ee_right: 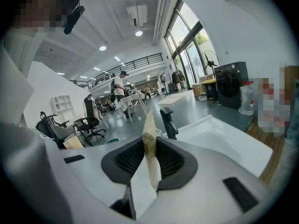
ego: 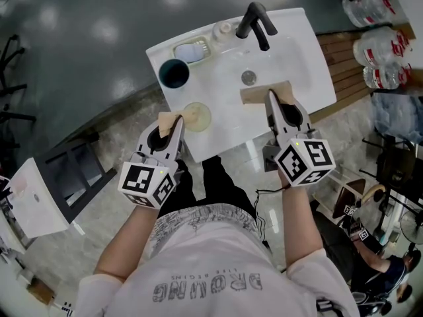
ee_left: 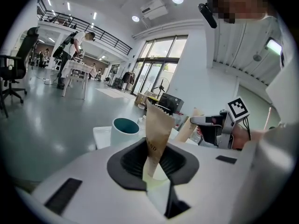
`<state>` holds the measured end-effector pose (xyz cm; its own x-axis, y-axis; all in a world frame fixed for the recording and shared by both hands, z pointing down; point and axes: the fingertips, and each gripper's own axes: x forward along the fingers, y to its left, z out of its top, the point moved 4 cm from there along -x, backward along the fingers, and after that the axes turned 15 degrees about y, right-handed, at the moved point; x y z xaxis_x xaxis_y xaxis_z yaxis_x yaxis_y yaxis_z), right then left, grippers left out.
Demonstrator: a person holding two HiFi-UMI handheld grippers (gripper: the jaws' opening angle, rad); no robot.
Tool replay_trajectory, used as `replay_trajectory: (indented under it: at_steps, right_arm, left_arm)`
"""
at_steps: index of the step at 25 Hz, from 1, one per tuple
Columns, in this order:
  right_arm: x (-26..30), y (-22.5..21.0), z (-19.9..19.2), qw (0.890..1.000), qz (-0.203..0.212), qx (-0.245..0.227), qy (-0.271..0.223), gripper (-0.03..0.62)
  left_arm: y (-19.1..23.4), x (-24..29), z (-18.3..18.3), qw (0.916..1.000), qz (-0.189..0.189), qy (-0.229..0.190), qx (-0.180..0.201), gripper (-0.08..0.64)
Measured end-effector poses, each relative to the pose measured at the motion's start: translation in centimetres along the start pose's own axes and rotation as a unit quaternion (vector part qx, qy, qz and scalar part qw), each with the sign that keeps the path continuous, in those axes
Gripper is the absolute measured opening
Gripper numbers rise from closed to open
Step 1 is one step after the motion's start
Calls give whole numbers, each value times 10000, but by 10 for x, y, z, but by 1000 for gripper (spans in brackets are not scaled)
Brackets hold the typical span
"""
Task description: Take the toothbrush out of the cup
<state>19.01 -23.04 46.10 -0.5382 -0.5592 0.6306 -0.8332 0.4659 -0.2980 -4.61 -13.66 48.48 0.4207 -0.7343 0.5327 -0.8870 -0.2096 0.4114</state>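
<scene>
Both grippers are pinching brown paper. The left gripper (ego: 173,123) is clamped on an upright packet (ee_left: 157,122) with a serrated top. The right gripper (ego: 271,101) has its pads pressed on a second brown piece (ego: 254,95) held over the front of the white sink (ego: 297,58).

Just beside the left tips, at about two o'clock, a pale translucent cup (ego: 196,117) sits on the sink's front rim. Further out at twelve o'clock stands a teal cup (ego: 174,73), dark inside and seemingly empty. No toothbrush shows bare in any view, and I cannot tell whether one is inside the paper.

The nearest risk, I judge, is the pale cup: a sideways swing of the left gripper could knock it off the rim. The paper is thin, so pulling could tear it, and anything that slips free could fall toward the drain (ego: 248,77).
</scene>
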Motion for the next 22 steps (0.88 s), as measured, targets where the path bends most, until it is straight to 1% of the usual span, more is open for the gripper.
replay_trajectory:
  at_steps: [9,22]
  right_arm:
    - [-9,7,8,10000,-9,31,-67,86]
    - [-27,32,27,9991,58,-88,-406,86]
  left_arm:
    - [-9,-11,17,9998,-104,-110,146,67]
    - [-22,-45,53,9970,-186,-525,537,67]
